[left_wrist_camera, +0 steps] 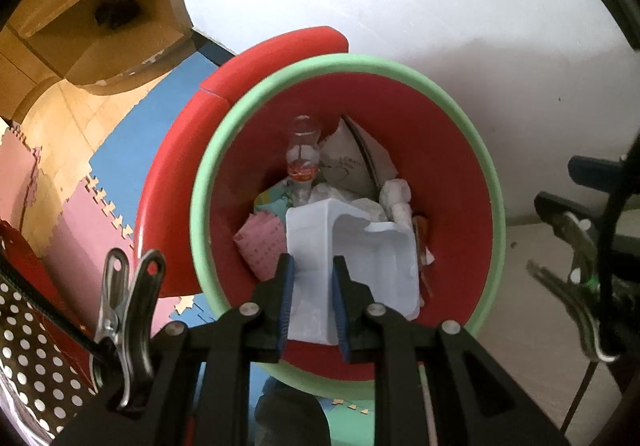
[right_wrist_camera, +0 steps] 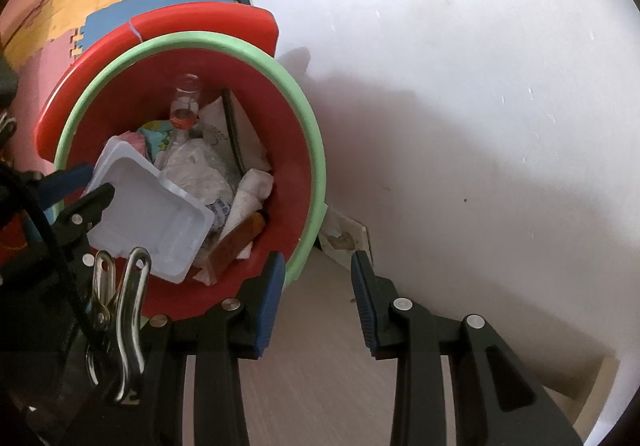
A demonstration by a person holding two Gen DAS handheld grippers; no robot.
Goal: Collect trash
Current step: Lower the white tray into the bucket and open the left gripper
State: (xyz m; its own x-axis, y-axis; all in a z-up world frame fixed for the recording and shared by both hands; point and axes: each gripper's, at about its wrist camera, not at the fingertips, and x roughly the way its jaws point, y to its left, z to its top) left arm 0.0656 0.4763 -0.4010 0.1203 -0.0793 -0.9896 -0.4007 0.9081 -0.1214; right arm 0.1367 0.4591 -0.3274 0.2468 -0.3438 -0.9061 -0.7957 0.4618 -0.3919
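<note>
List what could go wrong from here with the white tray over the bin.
1. The left gripper pinches only one wall of the white tray, so it may tilt or slip as it is let go.
2. The bin already holds a bottle and crumpled paper; the tray may perch on the pile rather than settle.
3. The right gripper, empty, hangs by the rim and may knock the bin.

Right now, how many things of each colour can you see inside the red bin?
White: 3, the white plastic tray in the left gripper, a crumpled plastic bag, a rolled paper towel
Pink: 1, a pink paper piece
Clear: 1, a clear plastic bottle
Brown: 1, a brown wrapper
Total: 6 that I can tell apart.
</note>
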